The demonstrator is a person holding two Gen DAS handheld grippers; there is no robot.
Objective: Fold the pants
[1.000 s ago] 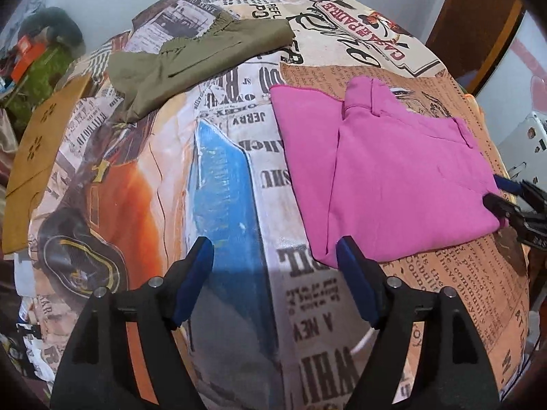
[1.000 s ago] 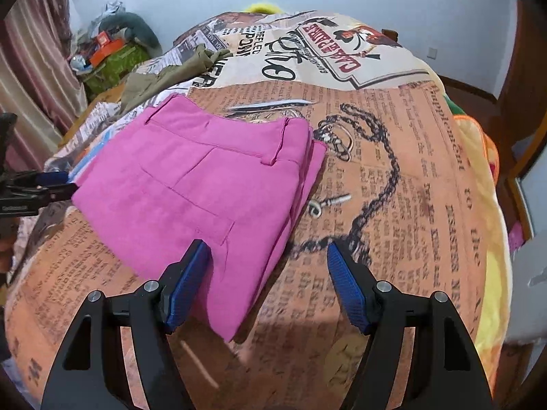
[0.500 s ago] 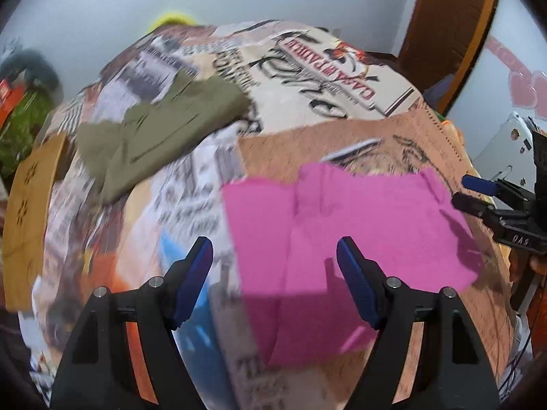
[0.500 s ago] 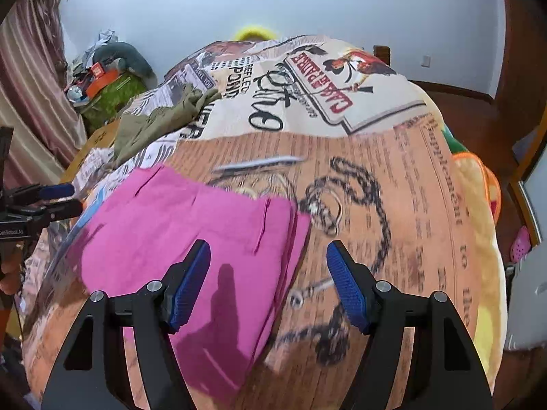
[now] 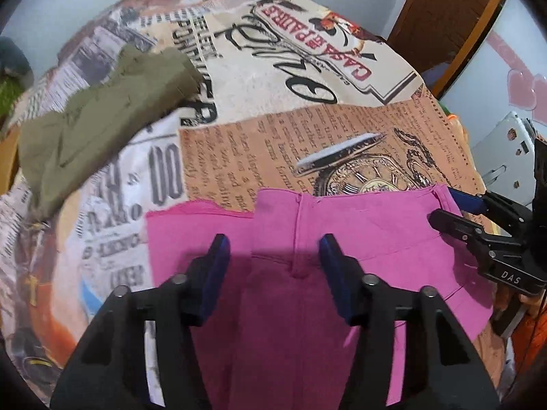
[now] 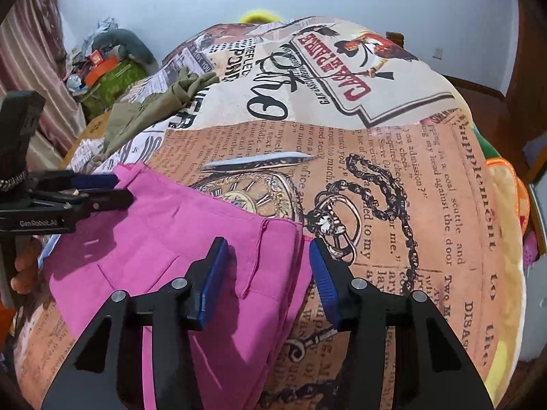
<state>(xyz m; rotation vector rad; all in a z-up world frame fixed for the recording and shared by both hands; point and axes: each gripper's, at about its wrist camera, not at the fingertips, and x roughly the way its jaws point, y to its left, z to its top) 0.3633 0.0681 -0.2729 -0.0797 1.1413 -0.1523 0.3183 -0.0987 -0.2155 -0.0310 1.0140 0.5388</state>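
Observation:
Folded pink pants (image 5: pixel 307 273) lie flat on the printed bedspread (image 5: pixel 259 157); they also show in the right wrist view (image 6: pixel 171 256). My left gripper (image 5: pixel 273 259) is open and empty, over the left part of the pants. My right gripper (image 6: pixel 266 266) is open and empty, straddling the pants' right edge. The right gripper also shows at the right of the left wrist view (image 5: pixel 448 208), and the left gripper at the left of the right wrist view (image 6: pixel 119 189).
Olive-green pants (image 5: pixel 102 116) lie crumpled at the far left of the bed, also in the right wrist view (image 6: pixel 160 102). Clutter (image 6: pixel 102 68) sits beyond the bed's left side. A wooden door (image 5: pixel 451 17) stands at the right.
Both grippers have moved forward over the pink pants, from its near edges to above its middle and right edge. The pants lie as before.

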